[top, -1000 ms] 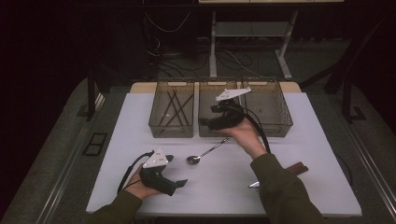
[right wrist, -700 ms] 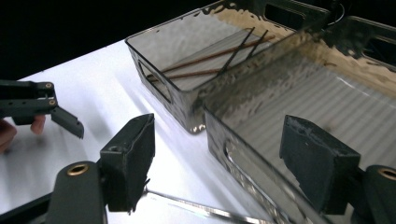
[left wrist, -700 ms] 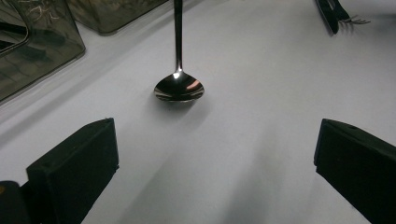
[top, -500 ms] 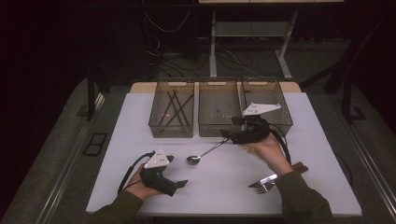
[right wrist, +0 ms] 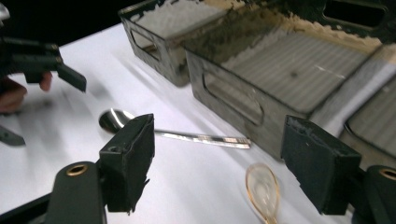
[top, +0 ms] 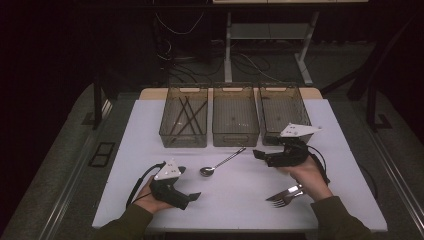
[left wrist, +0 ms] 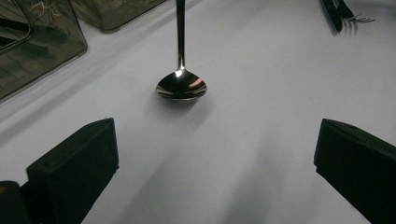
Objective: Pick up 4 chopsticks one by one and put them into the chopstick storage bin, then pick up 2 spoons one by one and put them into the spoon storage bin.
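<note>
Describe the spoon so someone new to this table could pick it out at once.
Start at the row of three clear bins along the far edge of the white table. Just in front of the middle bin lies the spoon, handle toward the bins, bowl toward the person. Unlike the fork at the near right, it ends in a round, shiny bowl, not tines.

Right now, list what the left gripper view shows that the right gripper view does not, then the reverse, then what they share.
Left gripper view: the fork, its tines at the top right corner.
Right gripper view: the left tongs in the person's hand at the far left, the bins' ribbed floors, and a pale translucent spoon-shaped piece on the table.
Both: the metal spoon lying on the white table, the clear bins beyond it, and open tongs in front. The right tongs hold nothing.
</note>
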The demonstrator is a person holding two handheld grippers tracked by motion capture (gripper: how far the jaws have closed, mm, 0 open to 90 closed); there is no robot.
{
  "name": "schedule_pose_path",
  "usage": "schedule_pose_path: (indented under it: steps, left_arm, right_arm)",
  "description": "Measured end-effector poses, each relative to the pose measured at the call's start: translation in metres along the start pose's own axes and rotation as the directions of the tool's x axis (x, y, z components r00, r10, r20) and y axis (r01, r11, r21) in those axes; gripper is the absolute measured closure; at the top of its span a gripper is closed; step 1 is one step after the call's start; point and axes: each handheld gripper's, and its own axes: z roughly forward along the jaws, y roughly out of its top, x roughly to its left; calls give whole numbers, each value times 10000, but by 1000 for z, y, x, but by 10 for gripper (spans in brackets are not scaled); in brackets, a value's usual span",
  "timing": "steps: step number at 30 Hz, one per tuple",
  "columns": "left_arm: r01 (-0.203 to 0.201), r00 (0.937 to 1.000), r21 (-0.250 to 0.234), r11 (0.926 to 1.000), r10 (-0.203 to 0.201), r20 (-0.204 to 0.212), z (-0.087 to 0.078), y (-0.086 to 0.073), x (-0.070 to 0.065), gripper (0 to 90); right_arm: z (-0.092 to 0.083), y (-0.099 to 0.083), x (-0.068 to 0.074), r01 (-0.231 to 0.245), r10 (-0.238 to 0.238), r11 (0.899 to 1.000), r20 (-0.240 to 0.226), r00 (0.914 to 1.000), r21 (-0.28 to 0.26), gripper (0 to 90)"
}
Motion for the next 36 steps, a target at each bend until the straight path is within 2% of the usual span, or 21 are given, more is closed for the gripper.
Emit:
schedule_pose_path:
  steps: [9, 18, 25, 30, 36]
  left_arm:
    - [48, 10000, 4, 10000, -48, -40, -1, 0, -1, 0]
    - [65, 10000, -43, 10000, -65, -66, -2, 0, -1, 0]
    - [-7, 10000, -25, 10000, 7, -50, -2, 0, -1, 0]
    - [-23, 10000, -25, 10000, 23, -33, -2, 0, -1, 0]
    - [-34, 10000, -20, 10000, 34, -3, -1, 0, -1, 0]
  right_arm:
    - [-20, -26, -6, -133, 130, 9998, 180, 9998, 177, 243]
    - [-36, -44, -18, -290, 276, 9990, 404, 9988, 334, 213]
    - [-37, -51, -31, -390, 351, 9959, 495, 9982, 817, 189]
    - [-30, -55, -39, -475, 375, 9873, 678, 9970, 1519, 197]
    - [-26, -60, -46, -549, 408, 9765, 710, 9966, 2083, 304]
